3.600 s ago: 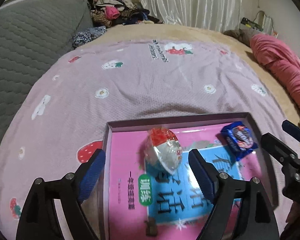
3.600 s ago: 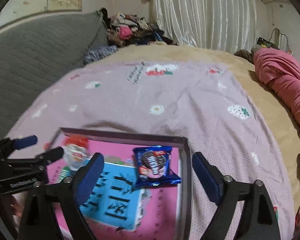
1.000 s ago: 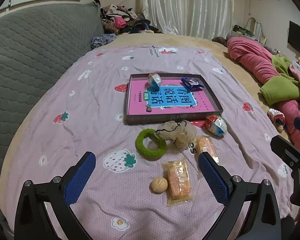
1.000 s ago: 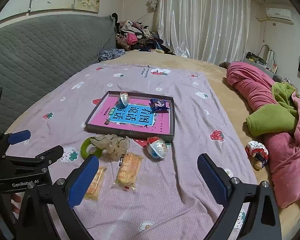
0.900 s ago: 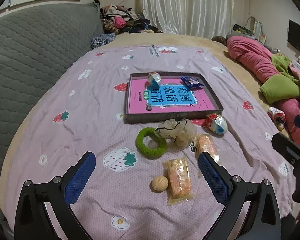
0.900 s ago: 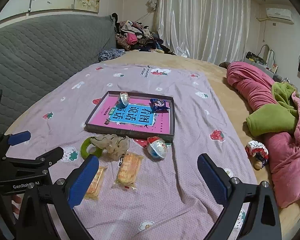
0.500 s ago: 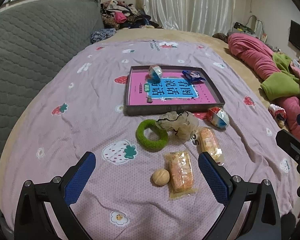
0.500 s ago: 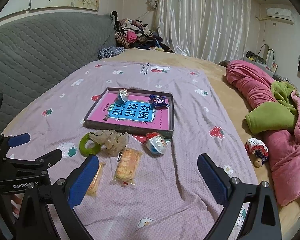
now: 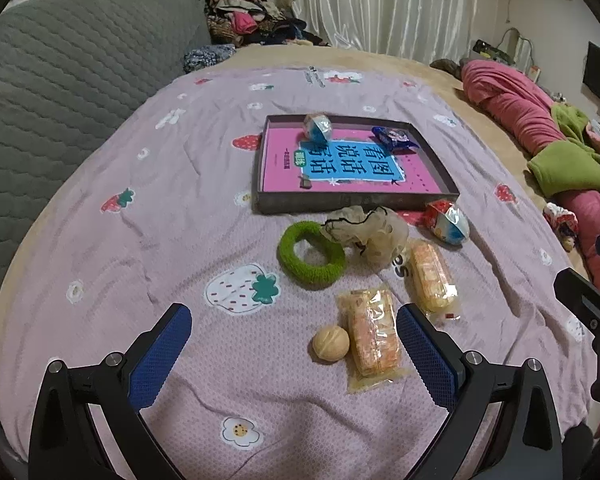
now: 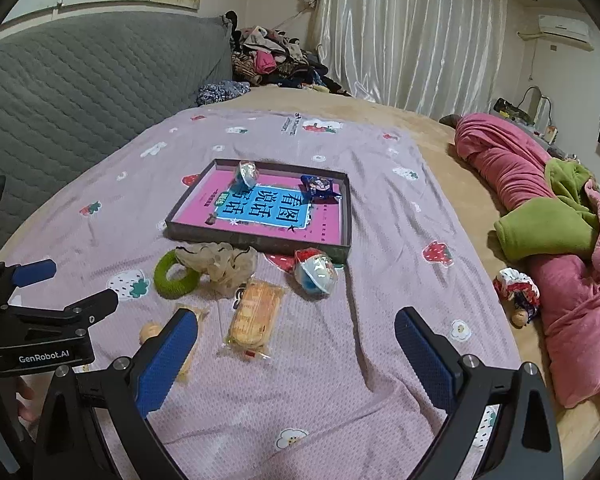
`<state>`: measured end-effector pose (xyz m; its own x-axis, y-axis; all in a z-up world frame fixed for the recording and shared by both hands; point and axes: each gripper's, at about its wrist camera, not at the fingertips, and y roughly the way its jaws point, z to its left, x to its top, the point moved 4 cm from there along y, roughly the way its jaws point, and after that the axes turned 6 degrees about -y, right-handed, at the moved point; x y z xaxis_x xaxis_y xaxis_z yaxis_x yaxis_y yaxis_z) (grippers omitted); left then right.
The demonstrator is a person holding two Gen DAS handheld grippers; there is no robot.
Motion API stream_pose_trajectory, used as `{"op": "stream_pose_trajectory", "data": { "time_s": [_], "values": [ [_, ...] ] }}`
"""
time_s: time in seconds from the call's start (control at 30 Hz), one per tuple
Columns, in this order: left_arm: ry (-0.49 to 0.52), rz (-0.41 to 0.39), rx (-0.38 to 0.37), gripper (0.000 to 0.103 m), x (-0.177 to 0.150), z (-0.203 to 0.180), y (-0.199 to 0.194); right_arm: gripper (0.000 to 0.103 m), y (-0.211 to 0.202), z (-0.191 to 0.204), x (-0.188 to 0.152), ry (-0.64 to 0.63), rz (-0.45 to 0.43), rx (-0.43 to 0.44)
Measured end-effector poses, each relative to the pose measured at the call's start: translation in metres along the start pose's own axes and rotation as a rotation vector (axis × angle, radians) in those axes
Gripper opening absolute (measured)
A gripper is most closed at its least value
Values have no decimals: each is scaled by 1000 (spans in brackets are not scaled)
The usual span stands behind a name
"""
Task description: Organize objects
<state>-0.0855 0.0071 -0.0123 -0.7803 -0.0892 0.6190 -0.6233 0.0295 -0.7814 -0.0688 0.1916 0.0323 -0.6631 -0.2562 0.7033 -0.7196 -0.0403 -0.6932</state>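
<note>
A shallow dark tray [image 9: 268, 205] [image 10: 260, 242] lined with a pink and blue book cover lies on the lilac bedspread. It holds a foil-wrapped egg [image 9: 317, 127] [image 10: 247, 172] and a blue cookie packet [image 9: 394, 138] [image 10: 319, 186]. In front of it lie a green ring [image 9: 311, 255] [image 10: 176, 273], a beige scrunchie [image 9: 370, 232] [image 10: 220, 261], a second foil egg [image 9: 448, 222] [image 10: 315, 272], two orange snack packs [image 9: 374, 334] [image 9: 430, 276] [image 10: 256, 314] and a walnut [image 9: 331, 343]. My left gripper [image 9: 292, 354] and right gripper [image 10: 296, 350] hover open and empty, near the bed's front.
A grey quilted headboard [image 9: 60, 64] runs along the left. Pink and green bedding [image 10: 540, 208] is heaped at the right, with a small doll [image 10: 516, 292] beside it. Clothes [image 10: 268, 56] are piled at the back by white curtains [image 10: 412, 36].
Both grippers pulled far back from the tray since 3.6 s ago, leaving the egg and cookie packet in it. Over the last second both drifted slightly forward and lower.
</note>
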Motion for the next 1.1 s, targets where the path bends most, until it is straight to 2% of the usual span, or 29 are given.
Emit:
{"op": "stream_pose_trajectory", "data": {
  "time_s": [0.73, 1.1],
  "values": [
    [76, 41, 7, 102, -19, -24, 35, 100, 38, -2, -14, 3, 68, -3],
    [104, 45, -21, 102, -23, -40, 46, 100, 64, -15, -15, 3, 98, -34]
  ]
}}
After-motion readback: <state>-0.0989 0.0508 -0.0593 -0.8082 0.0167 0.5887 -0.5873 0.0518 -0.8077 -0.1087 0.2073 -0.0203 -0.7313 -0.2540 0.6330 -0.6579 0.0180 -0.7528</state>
